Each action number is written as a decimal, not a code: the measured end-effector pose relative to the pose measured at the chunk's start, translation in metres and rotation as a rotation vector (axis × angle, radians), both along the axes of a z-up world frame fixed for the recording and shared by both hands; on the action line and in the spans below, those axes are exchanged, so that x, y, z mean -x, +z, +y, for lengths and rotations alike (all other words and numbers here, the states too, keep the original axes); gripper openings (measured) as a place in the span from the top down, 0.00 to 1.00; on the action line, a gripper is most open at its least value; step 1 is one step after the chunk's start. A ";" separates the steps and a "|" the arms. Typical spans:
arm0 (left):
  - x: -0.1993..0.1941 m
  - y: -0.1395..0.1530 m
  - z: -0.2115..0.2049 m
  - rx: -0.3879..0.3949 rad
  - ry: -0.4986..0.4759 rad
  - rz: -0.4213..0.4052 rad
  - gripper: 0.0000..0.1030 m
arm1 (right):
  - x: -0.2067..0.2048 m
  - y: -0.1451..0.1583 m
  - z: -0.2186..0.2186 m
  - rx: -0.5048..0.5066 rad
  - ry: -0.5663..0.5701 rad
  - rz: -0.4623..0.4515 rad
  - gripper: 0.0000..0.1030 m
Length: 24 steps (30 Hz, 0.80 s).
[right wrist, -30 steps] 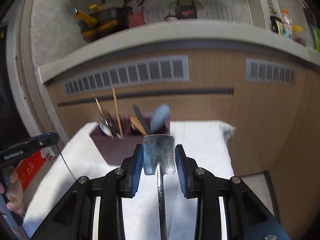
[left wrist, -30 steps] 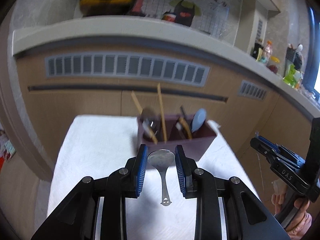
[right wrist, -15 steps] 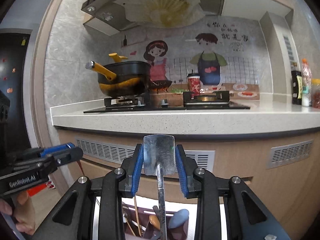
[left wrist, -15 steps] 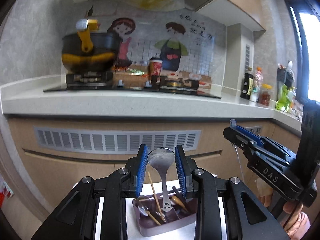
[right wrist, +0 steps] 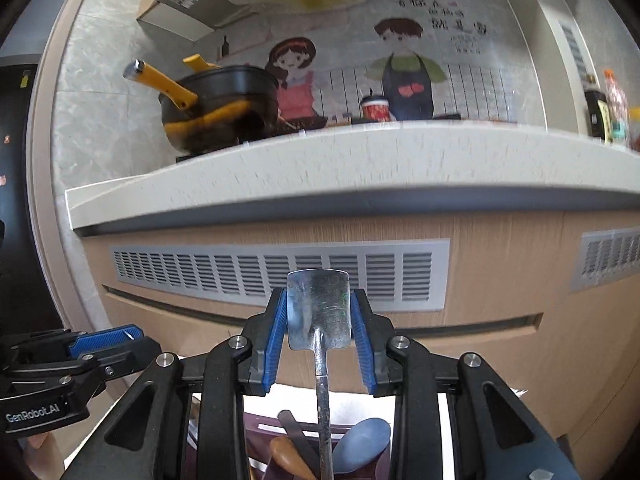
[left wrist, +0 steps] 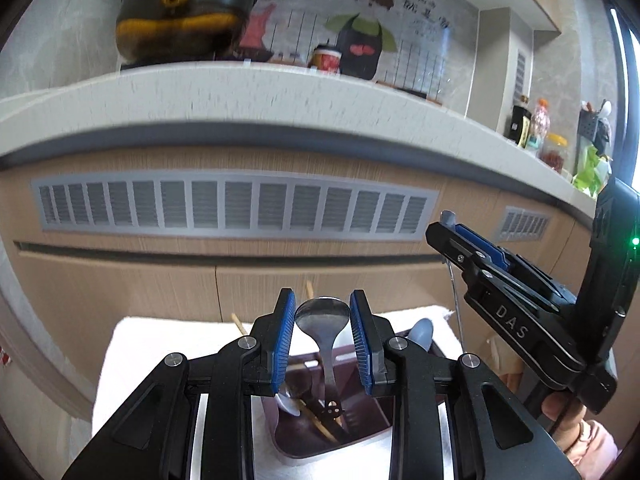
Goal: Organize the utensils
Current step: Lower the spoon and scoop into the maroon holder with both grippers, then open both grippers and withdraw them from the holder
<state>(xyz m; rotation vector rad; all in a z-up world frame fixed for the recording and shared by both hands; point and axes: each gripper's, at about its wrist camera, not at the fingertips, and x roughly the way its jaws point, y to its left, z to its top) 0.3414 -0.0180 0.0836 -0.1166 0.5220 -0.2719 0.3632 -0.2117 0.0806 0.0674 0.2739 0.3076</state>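
Observation:
My left gripper point(left wrist: 322, 316) is shut on a steel spoon point(left wrist: 322, 322), bowl up, its handle hanging down into the left side of the maroon utensil holder point(left wrist: 352, 438). My right gripper point(right wrist: 319, 308) is shut on a steel spatula point(right wrist: 319, 308), blade up, its handle reaching down into the holder point(right wrist: 264, 452) among a blue spoon point(right wrist: 362, 446), a wooden spoon point(right wrist: 290, 456) and a dark utensil. The right gripper also shows at the right of the left wrist view point(left wrist: 516, 312); the left gripper shows at the left of the right wrist view point(right wrist: 72, 364).
The holder stands on a white towel-covered table point(left wrist: 160, 344). It holds chopsticks point(left wrist: 239, 325) and other spoons. Behind is a wooden cabinet front with vents point(left wrist: 232, 212) under a countertop point(left wrist: 280, 96) bearing a black and yellow pot point(right wrist: 216, 108).
Both views have tilted down from the counter toward the holder. Both utensils now hang closer over the holder, with their handles among its contents. Both grips are unchanged.

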 end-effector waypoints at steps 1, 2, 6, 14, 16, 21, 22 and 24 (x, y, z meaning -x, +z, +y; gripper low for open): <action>-0.002 -0.005 -0.001 -0.001 0.001 0.012 0.72 | -0.003 -0.005 0.000 0.003 -0.005 0.006 0.72; -0.004 -0.008 -0.002 -0.001 0.003 0.019 0.72 | -0.006 -0.009 0.000 0.006 -0.007 0.010 0.72; -0.008 -0.020 -0.002 0.012 0.012 0.057 0.70 | -0.009 -0.021 -0.001 0.016 0.004 0.028 0.61; 0.028 -0.012 0.009 0.030 0.061 0.053 0.48 | 0.034 -0.007 -0.020 0.012 -0.006 0.042 0.37; 0.052 -0.008 0.009 0.016 0.080 0.038 0.40 | 0.057 -0.001 -0.027 0.019 -0.006 0.051 0.28; 0.119 -0.013 0.006 -0.011 0.109 0.024 0.21 | 0.127 0.002 -0.042 0.045 -0.074 0.023 0.01; 0.128 -0.015 0.004 -0.021 0.112 0.024 0.19 | 0.141 0.000 -0.044 0.056 -0.083 0.043 0.00; 0.150 -0.026 0.001 -0.032 0.099 0.057 0.15 | 0.163 -0.008 -0.044 0.072 -0.091 0.100 0.00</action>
